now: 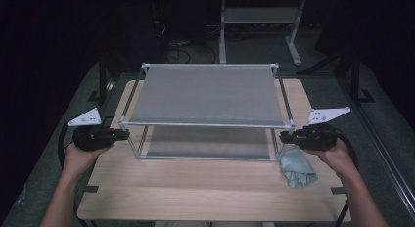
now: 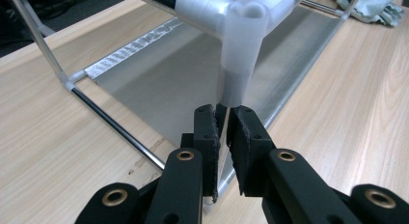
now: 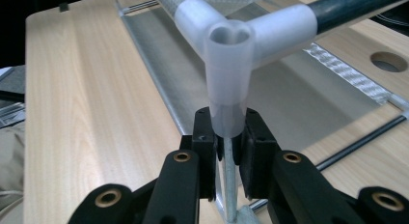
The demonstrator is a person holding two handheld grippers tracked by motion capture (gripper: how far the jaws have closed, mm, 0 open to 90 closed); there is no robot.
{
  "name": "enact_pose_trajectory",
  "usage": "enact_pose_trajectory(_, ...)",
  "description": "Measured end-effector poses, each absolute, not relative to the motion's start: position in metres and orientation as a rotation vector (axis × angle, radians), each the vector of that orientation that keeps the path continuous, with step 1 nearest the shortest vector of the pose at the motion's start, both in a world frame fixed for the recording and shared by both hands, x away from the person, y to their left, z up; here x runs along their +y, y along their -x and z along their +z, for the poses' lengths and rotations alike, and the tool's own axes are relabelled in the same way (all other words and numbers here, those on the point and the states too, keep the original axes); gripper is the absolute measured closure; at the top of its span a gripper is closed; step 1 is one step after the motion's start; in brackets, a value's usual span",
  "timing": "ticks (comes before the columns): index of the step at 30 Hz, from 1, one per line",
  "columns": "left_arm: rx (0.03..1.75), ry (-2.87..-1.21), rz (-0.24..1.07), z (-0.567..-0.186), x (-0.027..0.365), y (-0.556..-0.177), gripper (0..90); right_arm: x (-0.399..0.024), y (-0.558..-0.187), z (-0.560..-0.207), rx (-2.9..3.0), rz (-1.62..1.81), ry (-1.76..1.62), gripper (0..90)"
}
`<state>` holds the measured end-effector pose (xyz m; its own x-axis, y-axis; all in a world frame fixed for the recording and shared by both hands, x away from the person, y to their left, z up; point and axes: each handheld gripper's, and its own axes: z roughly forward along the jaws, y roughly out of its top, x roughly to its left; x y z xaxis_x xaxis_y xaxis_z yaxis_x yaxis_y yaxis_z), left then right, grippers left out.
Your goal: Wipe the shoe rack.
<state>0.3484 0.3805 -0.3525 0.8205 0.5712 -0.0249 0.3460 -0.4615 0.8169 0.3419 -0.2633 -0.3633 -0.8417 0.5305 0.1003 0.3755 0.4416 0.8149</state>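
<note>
Gripping the frame's near-left upright post (image 2: 223,110), the left gripper (image 1: 123,134) has its jaws pinched narrow on the thin rod just below the white corner joint (image 2: 241,35). Right gripper (image 1: 285,136) does the same at the near-right post (image 3: 230,171), jaws clamped on the rod w/ the joint (image 3: 230,64) sitting right above them. The two-tier rack (image 1: 205,97) (mesh shelf top and bottom) stands mid-tabletop (image 1: 195,188), its long side facing the person; in the high view the left gripper is at abt 9 o'clock of it, the right at abt 3 o'clock. A crumpled grey-green cloth (image 1: 297,166) lies on the tabletop at abt 4 o'clock of the rack, just beside its near-right corner, under the right hand (image 1: 335,156).
</note>
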Motion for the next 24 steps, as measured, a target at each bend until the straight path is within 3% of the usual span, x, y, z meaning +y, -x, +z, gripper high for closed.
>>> enact_pose_trajectory(11, 0.674, -2.092, 0.304, -0.353, 0.378, -0.351, 79.5, -0.268, -0.349, -0.364, 2.504, 1.371, -0.853, 76.5)
enact_pose_trajectory(13, 0.681, -2.087, 0.296, -0.353, 0.380, -0.349, 78.0, -0.270, -0.347, -0.364, 2.505, 1.356, -0.885, 68.8)
enact_pose_trajectory(24, 0.689, -2.072, 0.301, -0.353, 0.389, -0.334, 74.0, -0.286, -0.326, -0.361, 2.456, 1.384, -0.934, 62.7)
